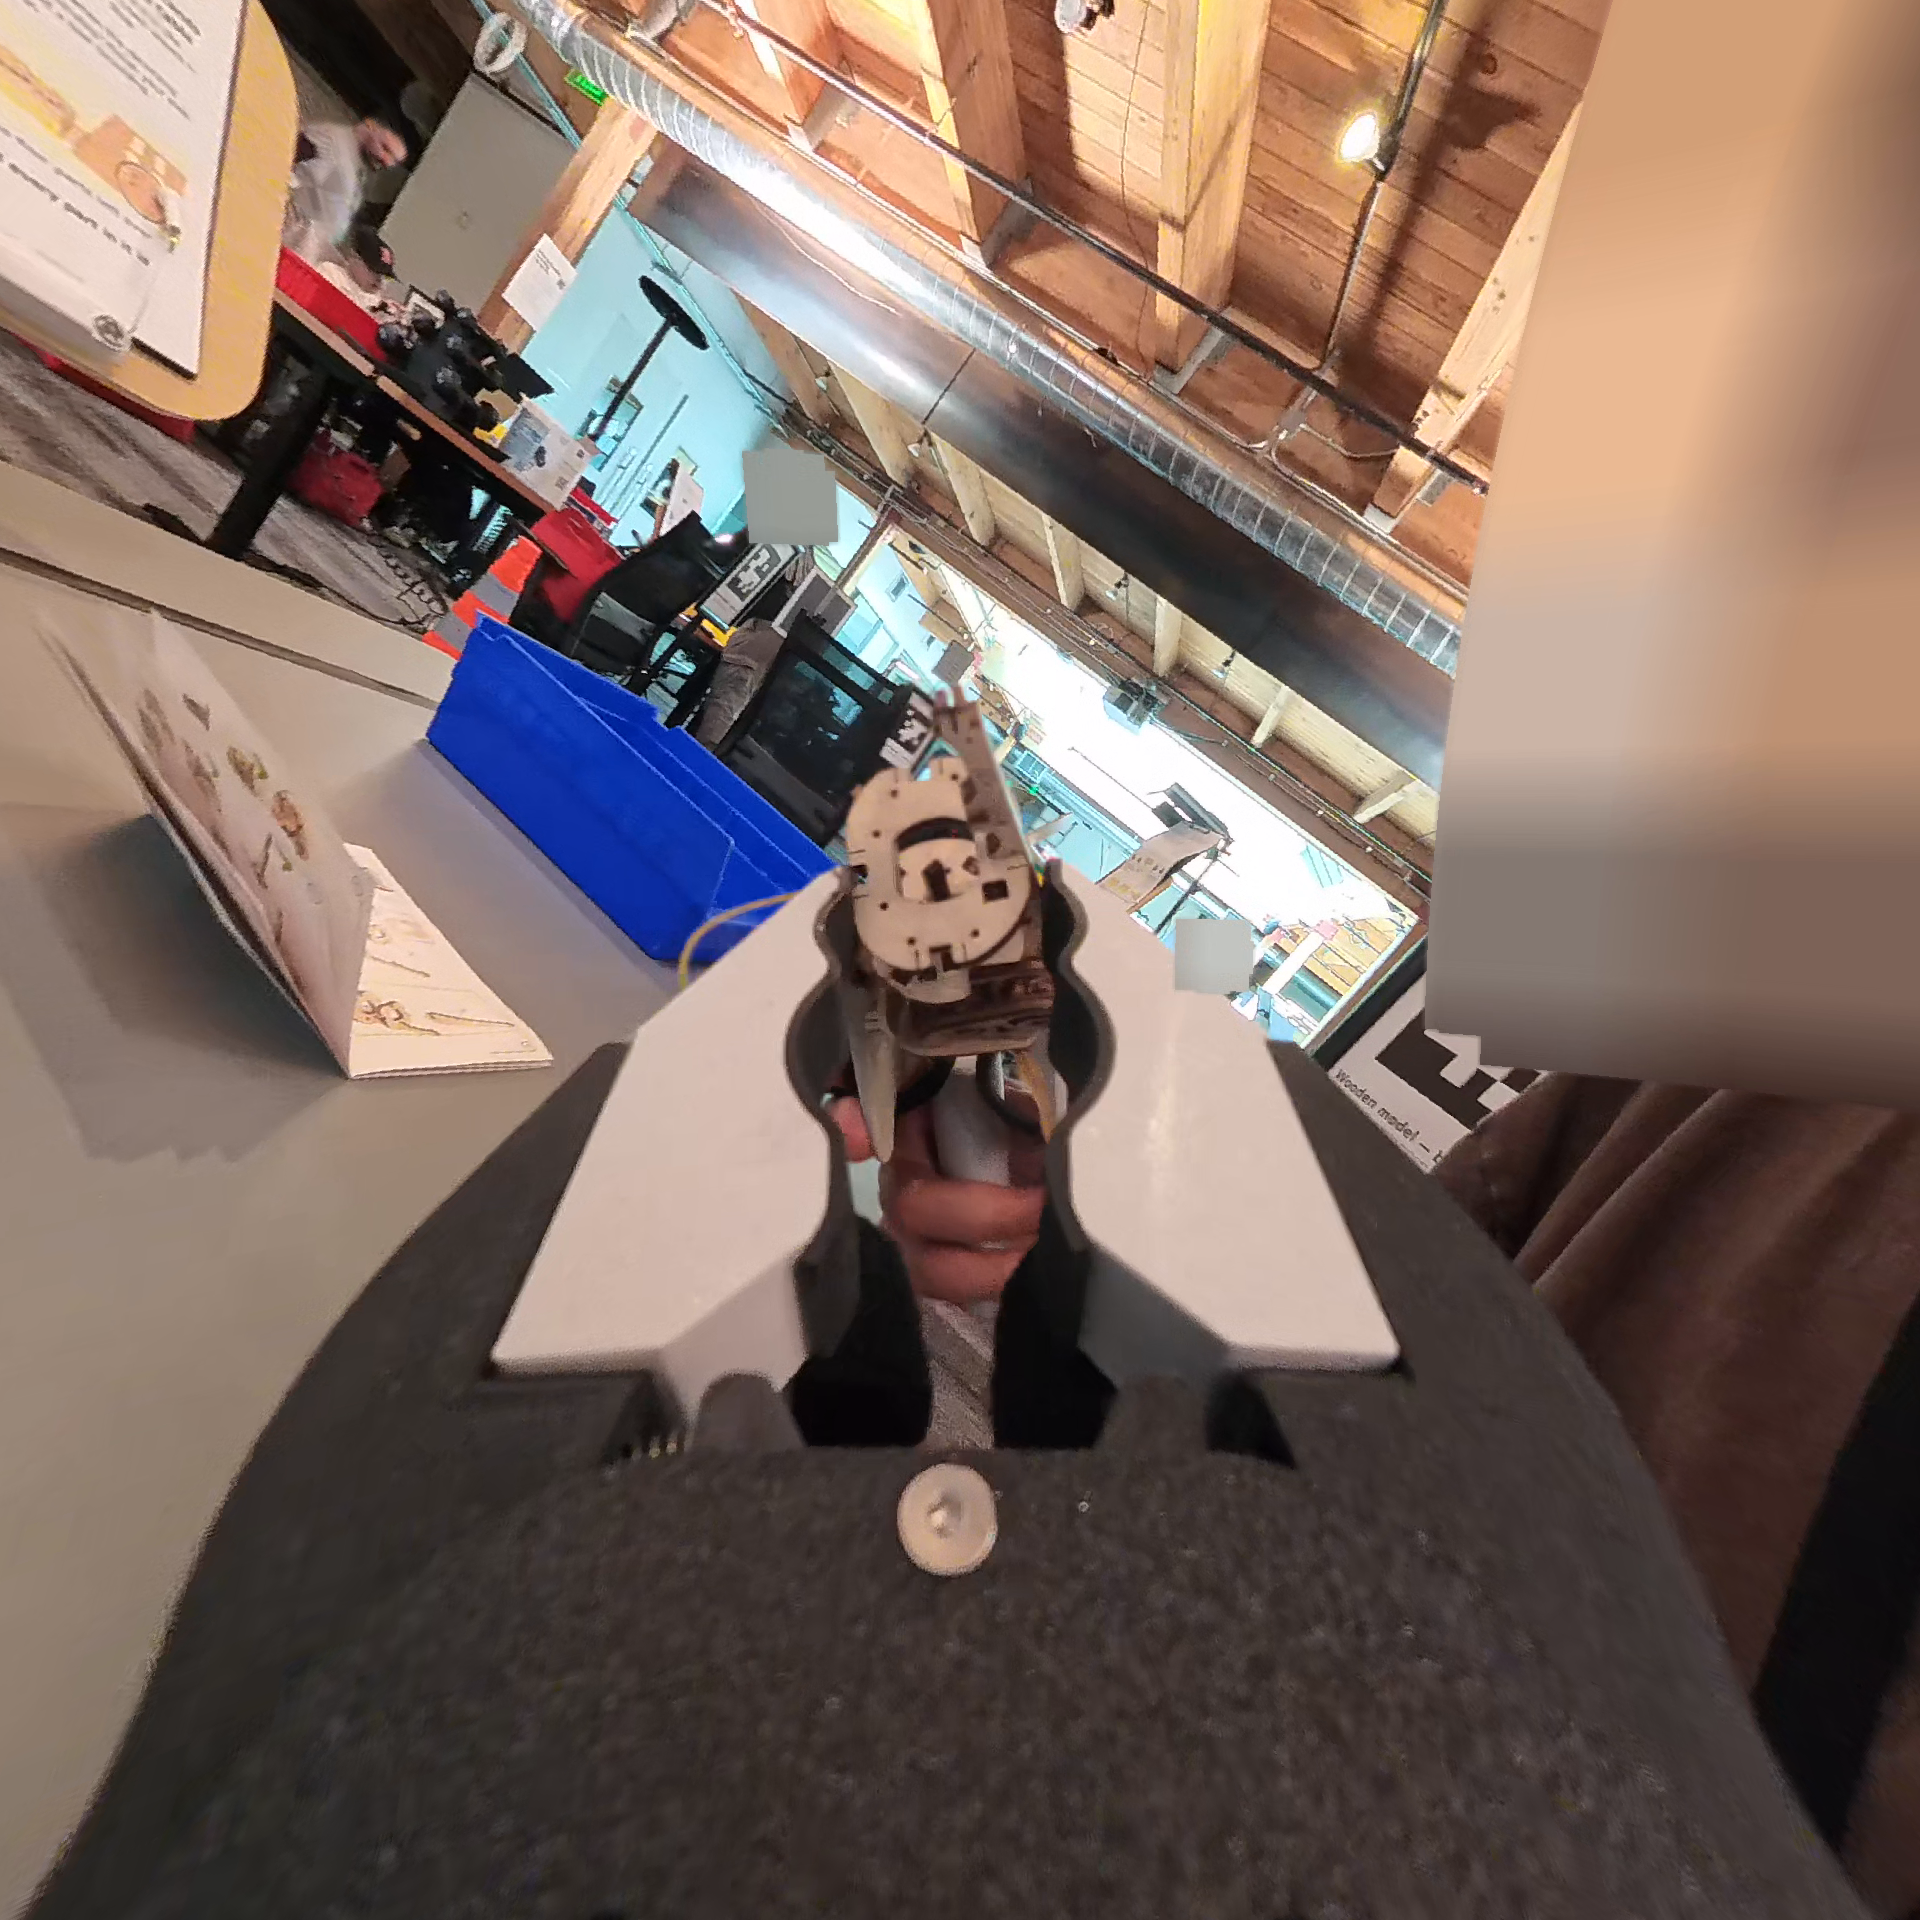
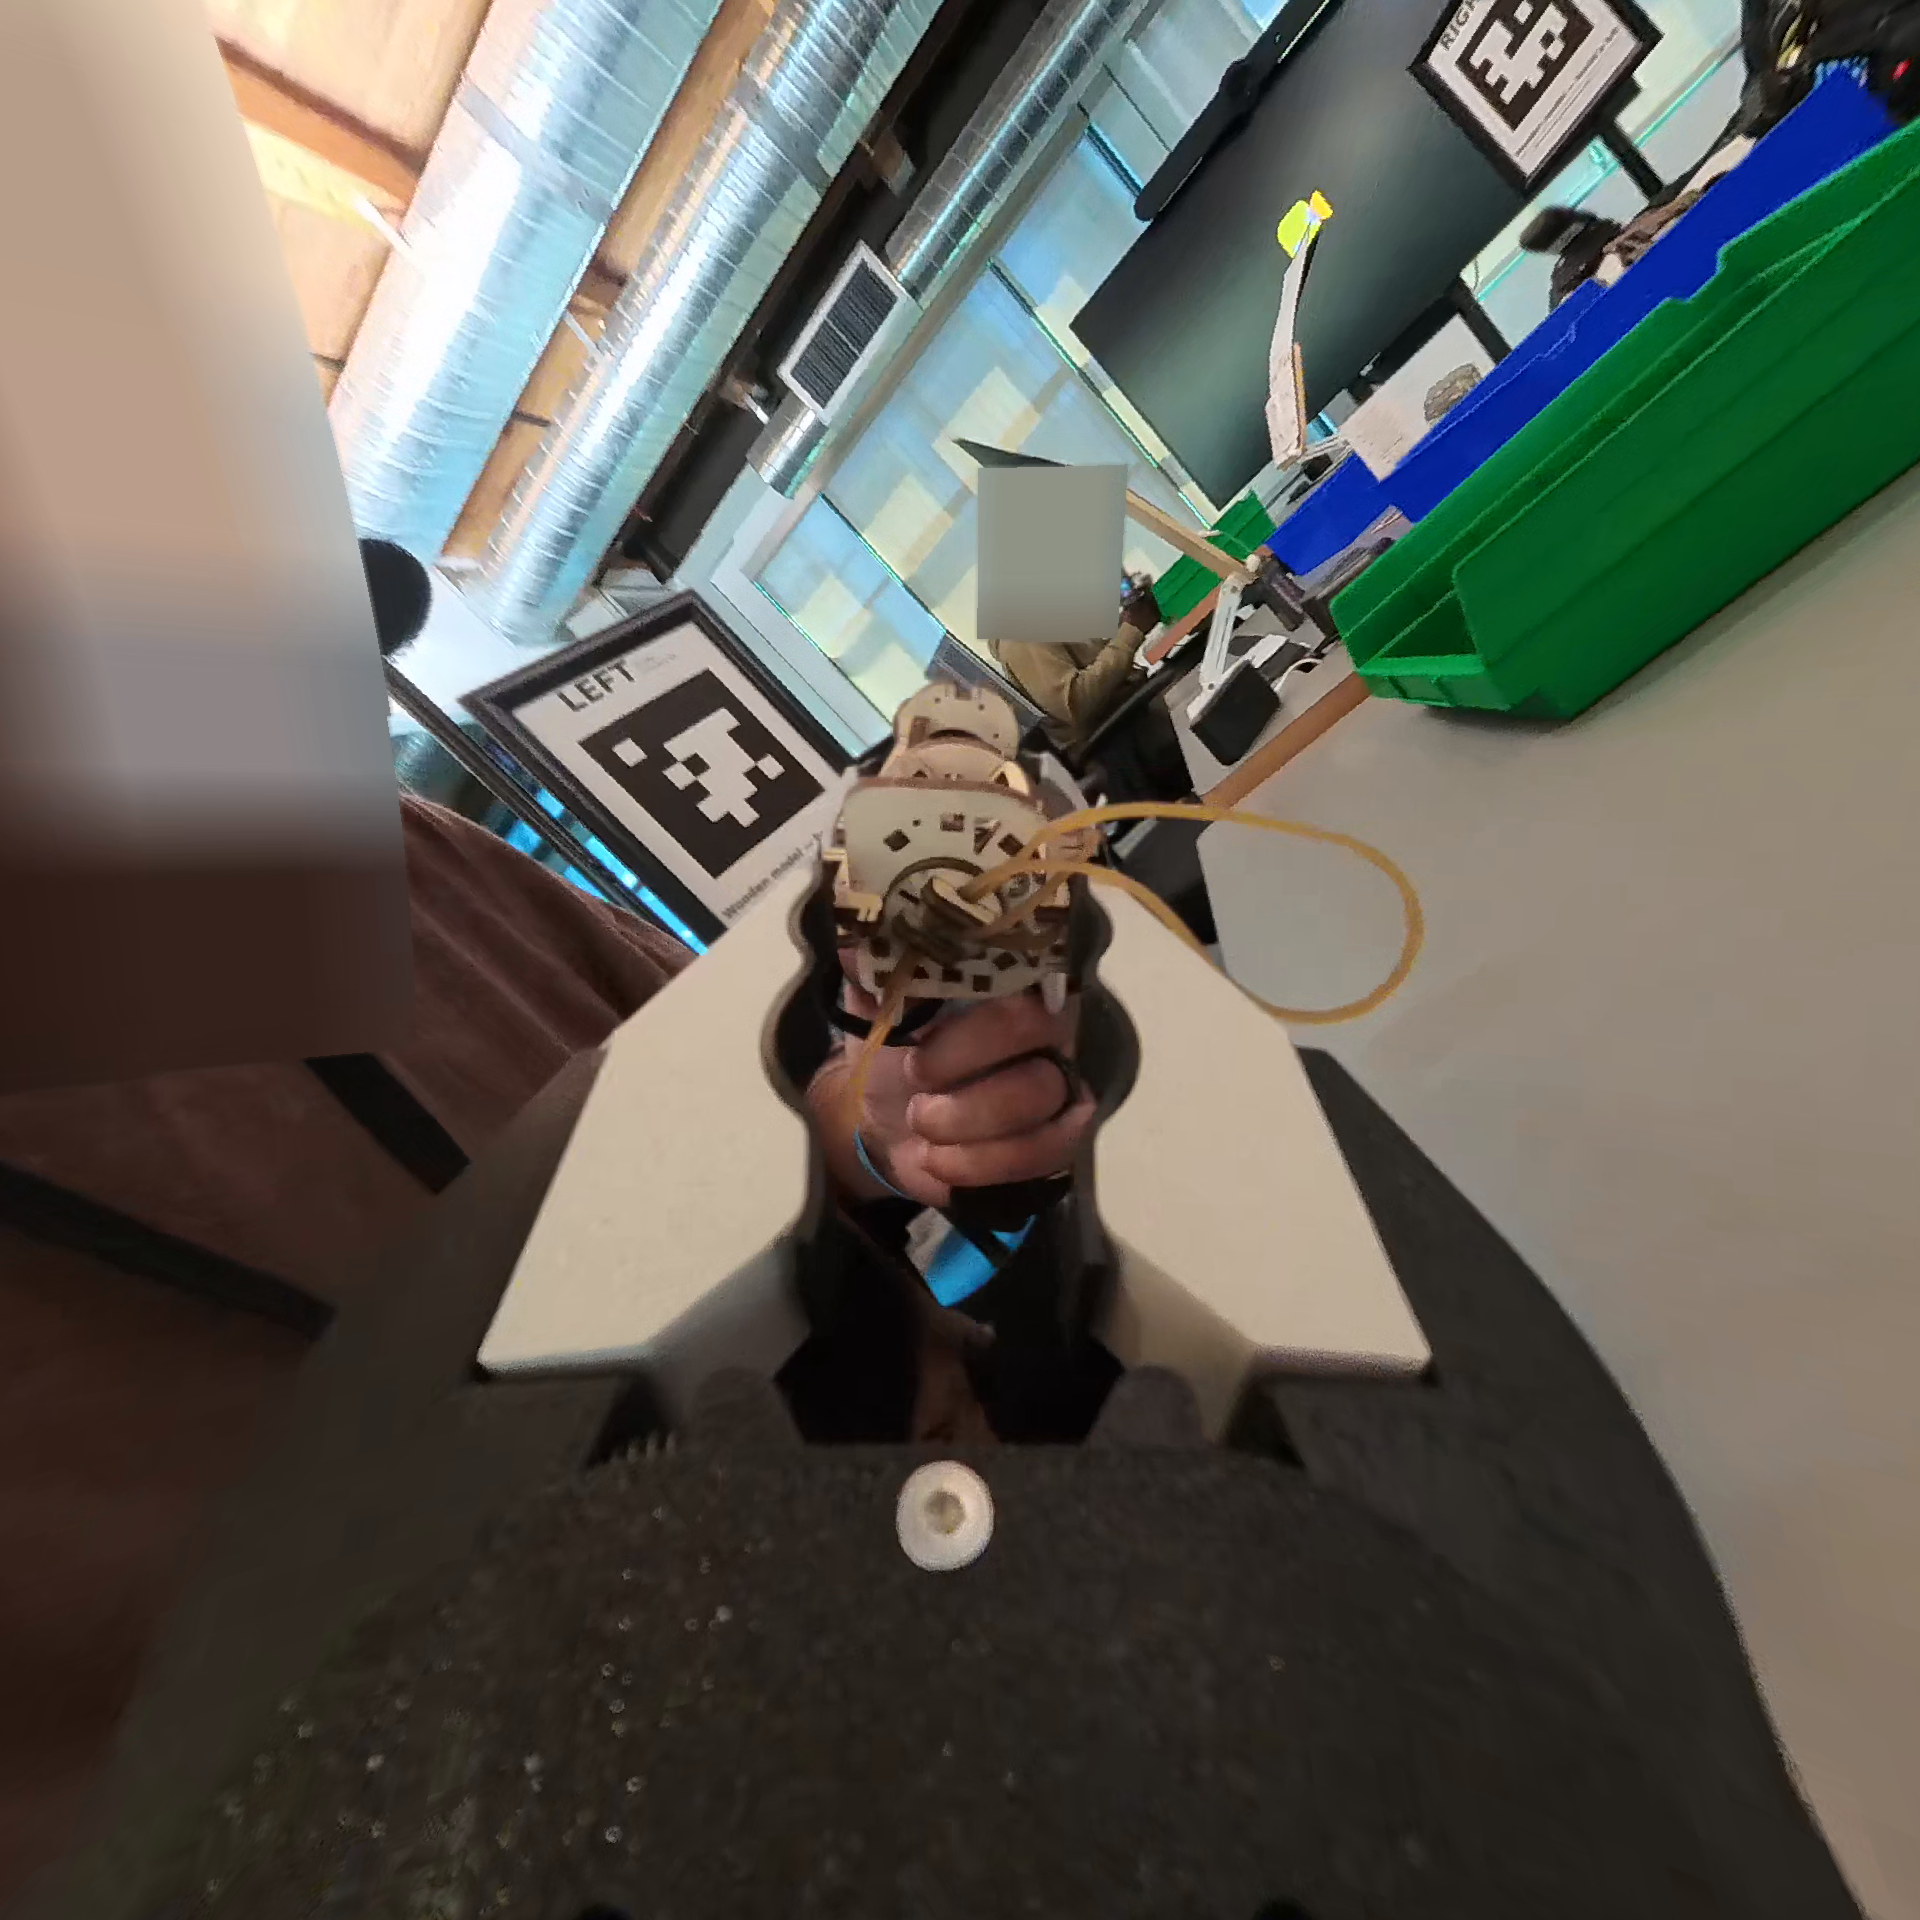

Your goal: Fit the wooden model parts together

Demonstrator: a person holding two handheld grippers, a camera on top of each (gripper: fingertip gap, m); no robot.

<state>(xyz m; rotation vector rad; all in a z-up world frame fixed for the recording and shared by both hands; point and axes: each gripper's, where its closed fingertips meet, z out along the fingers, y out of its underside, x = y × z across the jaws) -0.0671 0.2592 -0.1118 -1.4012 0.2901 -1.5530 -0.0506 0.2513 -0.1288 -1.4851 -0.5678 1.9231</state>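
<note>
Endwise — wooden model point(image 2: 951, 894) between tongs point(image 2: 951, 925)

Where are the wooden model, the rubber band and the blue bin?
wooden model point(image 1: 940, 894): left wrist view, on its round pale face.
rubber band point(image 2: 1397, 894): right wrist view, on the loop's right curve.
blue bin point(image 1: 613, 779): left wrist view, on its side wall.

Grey tabletop point(image 1: 208, 1195) carrying an open booklet point(image 1: 312, 894) and a blue bin point(image 1: 613, 790); green bins point(image 2: 1662, 499) sit along its far edge.

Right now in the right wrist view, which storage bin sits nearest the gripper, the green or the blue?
The green bin. It lies on the grey table in front; the blue bin sits behind it.
</note>
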